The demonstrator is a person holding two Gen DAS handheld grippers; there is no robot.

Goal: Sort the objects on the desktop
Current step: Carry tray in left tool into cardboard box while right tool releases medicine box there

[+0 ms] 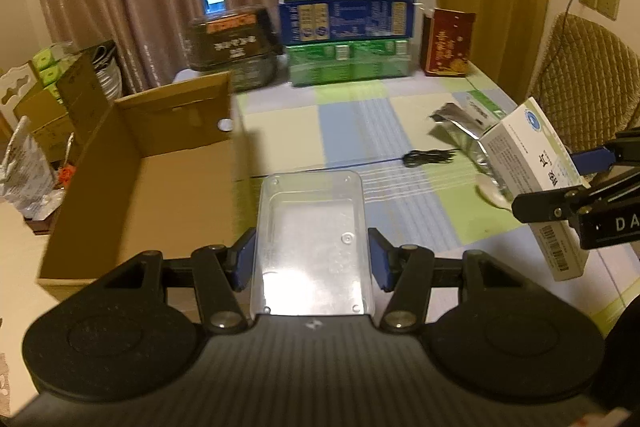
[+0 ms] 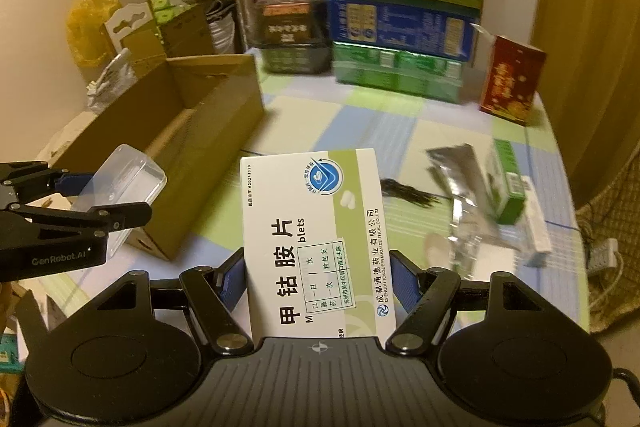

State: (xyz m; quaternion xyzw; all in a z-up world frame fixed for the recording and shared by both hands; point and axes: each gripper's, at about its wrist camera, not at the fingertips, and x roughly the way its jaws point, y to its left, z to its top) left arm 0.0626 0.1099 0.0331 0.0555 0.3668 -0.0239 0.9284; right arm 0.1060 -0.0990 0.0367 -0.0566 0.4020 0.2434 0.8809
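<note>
My left gripper [image 1: 312, 259] is shut on a clear plastic box [image 1: 312, 235], held above the table beside the open cardboard box [image 1: 160, 187]. The right wrist view shows the same clear plastic box [image 2: 124, 179] in the left gripper [image 2: 108, 203] at the left edge. My right gripper [image 2: 318, 279] is shut on a white and green medicine box [image 2: 316, 227] with black print, lifted over the checked tablecloth. That medicine box [image 1: 536, 179] and the right gripper [image 1: 568, 183] appear at the right edge of the left wrist view.
On the tablecloth [image 1: 360, 131] lie a black hair tie [image 1: 428, 158], a silver foil pouch [image 2: 460, 179], a green carton [image 2: 508, 183] and a white spoon [image 1: 490, 189]. Stacked milk cartons [image 1: 348, 39], a red box [image 1: 448, 43] and a dark box [image 1: 236, 43] stand at the back.
</note>
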